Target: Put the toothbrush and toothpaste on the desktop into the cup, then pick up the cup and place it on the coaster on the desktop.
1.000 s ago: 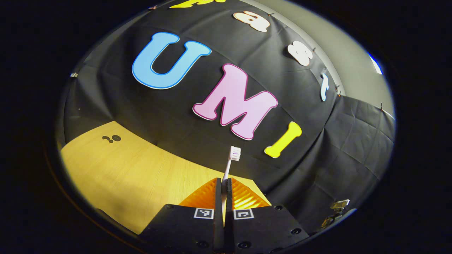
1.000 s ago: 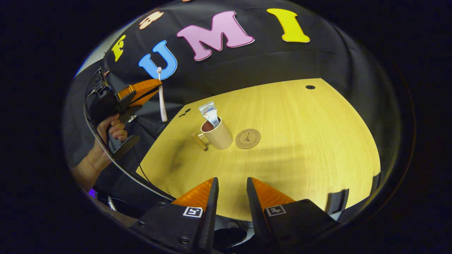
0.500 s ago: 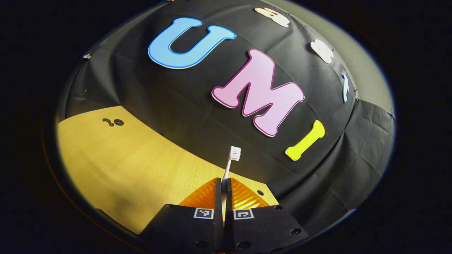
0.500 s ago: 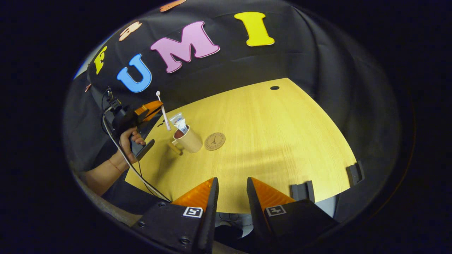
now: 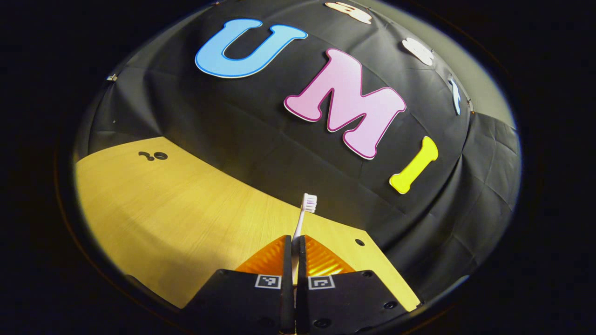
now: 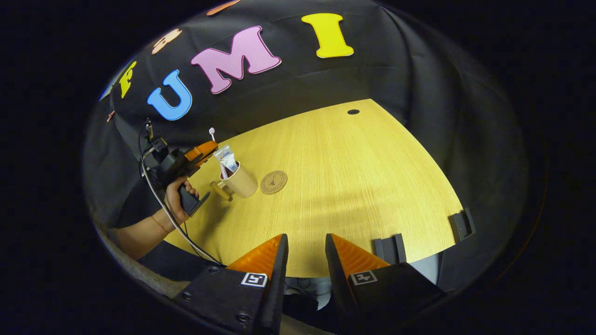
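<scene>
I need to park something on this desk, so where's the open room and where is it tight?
Free: the wide stretch of desktop from the coaster across to the far hole and down to the right gripper.
Crowded: the left corner, where the cup, toothpaste and the left gripper with the toothbrush cluster.

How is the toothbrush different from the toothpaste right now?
The toothbrush is thin and white; the toothpaste is a wider, flat tube. The toothbrush is clamped in the left gripper, while nothing grips the toothpaste. The toothpaste stands in the cup; the toothbrush's lower end is just at its rim. Both stand nearly upright.
</scene>
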